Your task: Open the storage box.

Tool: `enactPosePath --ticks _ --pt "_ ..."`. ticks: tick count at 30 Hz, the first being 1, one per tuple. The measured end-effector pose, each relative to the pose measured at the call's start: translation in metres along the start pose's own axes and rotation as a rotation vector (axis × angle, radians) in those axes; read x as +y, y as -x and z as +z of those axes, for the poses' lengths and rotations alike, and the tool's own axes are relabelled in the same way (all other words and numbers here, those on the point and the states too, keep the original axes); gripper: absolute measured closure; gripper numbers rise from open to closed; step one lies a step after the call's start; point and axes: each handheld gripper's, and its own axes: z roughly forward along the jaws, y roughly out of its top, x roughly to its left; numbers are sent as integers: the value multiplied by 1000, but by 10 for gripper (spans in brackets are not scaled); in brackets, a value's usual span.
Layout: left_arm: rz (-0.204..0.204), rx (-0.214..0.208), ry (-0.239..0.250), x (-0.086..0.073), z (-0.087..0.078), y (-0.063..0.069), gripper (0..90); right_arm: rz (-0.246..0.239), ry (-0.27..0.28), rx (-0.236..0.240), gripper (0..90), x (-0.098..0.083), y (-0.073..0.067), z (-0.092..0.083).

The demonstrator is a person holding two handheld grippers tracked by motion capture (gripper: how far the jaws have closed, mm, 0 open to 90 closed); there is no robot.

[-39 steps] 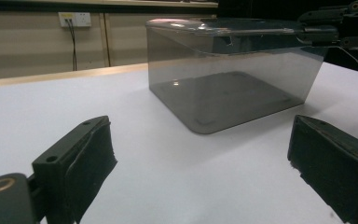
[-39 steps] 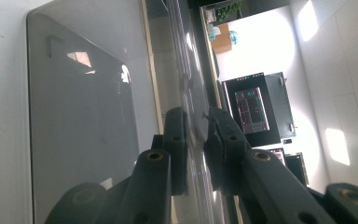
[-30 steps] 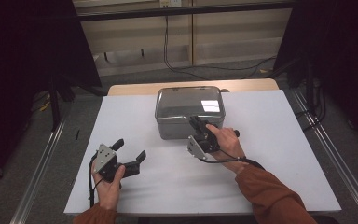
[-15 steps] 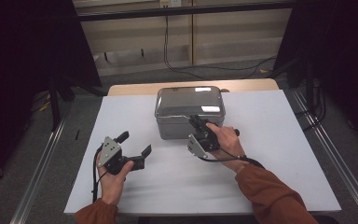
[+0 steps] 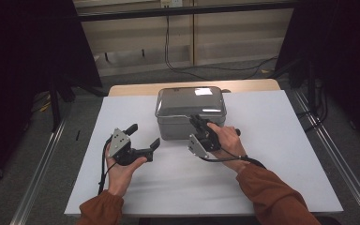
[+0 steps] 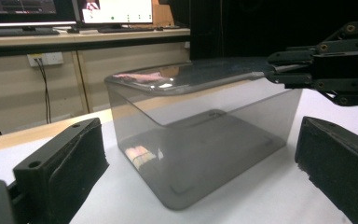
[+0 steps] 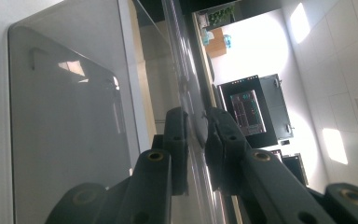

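My left gripper (image 5: 146,142) sits low over the white table (image 5: 281,154), just left of the box (image 5: 191,110), with its jaws wide apart and nothing between them. I keep it aimed at the box's near left corner, I think so it can brace or take that side when needed; in the left gripper view the box (image 6: 200,140) stands framed between the two pads. The box is smoky, see-through plastic under a lid (image 5: 190,101), standing at the middle back of the table. My right gripper (image 5: 198,124) is turned on its side against the box's front edge, jaws pinched together on the lid's rim (image 7: 193,130). That sideways hold reads to me as a grip for lifting the lid off.
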Motion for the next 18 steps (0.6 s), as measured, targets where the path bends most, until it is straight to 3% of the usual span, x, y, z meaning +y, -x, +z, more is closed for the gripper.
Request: enactPosePath --ticks 4,6,11,14,18 --pt "37 14 25 4 4 -3 20 1 6 -3 789 0 2 0" --pt "4 5 18 5 7 -5 20 9 2 -5 789 0 3 0" --pt "33 -9 19 6 18 -8 25 12 4 -8 790 2 5 1" --pt "9 6 4 4 26 -12 34 14 7 -12 792 2 8 2" --pt "33 7 -2 4 36 -15 38 24 5 -15 792 2 11 2"
